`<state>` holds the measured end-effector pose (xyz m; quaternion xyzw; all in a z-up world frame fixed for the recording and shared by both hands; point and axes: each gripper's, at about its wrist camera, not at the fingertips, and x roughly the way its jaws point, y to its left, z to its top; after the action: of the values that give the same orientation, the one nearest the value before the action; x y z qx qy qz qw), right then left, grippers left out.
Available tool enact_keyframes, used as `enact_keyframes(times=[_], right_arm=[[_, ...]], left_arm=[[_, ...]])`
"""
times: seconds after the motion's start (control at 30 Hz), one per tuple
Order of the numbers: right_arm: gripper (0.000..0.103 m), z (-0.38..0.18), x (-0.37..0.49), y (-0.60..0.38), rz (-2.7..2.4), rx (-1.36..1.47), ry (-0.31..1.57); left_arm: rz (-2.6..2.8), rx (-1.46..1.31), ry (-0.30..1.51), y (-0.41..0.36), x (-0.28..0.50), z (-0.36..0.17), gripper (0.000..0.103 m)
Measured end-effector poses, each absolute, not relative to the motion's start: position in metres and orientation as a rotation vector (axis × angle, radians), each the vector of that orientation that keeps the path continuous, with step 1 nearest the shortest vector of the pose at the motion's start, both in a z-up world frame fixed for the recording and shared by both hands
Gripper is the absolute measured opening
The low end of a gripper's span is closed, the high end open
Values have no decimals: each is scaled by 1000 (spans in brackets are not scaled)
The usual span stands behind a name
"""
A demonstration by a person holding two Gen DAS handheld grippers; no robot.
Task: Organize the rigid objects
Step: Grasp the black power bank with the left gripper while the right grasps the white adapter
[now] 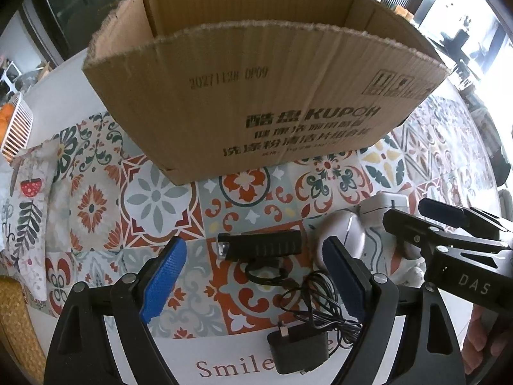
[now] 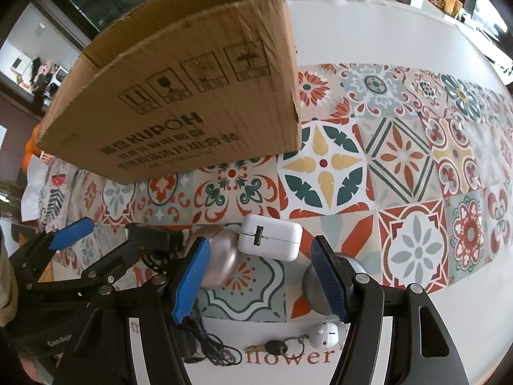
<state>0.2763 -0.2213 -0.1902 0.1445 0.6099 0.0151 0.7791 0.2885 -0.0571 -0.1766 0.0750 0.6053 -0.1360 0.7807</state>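
Note:
An open cardboard box [image 1: 256, 96] stands on the patterned tablecloth; it also shows in the right wrist view [image 2: 179, 96]. My left gripper [image 1: 256, 272] is open, above a black bike light [image 1: 263, 245] with its strap. A black plug adapter [image 1: 299, 349] with a tangled cable lies just below it. My right gripper [image 2: 259, 272] is open, with a white charger block [image 2: 272, 235] just ahead between its fingers. A silver rounded object [image 2: 221, 263] lies by its left finger, and another silver ball [image 2: 315, 285] sits behind its right finger. A white ball keychain [image 2: 323, 333] lies near the table edge.
The right gripper [image 1: 449, 234] shows at the right of the left wrist view, the left gripper [image 2: 105, 234] at the left of the right wrist view. A white slatted basket with oranges [image 1: 16, 125] and a printed cloth [image 1: 29, 199] lie at the left.

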Motion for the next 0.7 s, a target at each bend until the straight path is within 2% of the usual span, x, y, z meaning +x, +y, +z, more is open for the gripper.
enact_keyframes(times=[0.7], right_arm=[[66, -221, 284, -223, -11, 342, 1349]], left_arm=[[-265, 129, 1393, -66, 298, -219, 87]])
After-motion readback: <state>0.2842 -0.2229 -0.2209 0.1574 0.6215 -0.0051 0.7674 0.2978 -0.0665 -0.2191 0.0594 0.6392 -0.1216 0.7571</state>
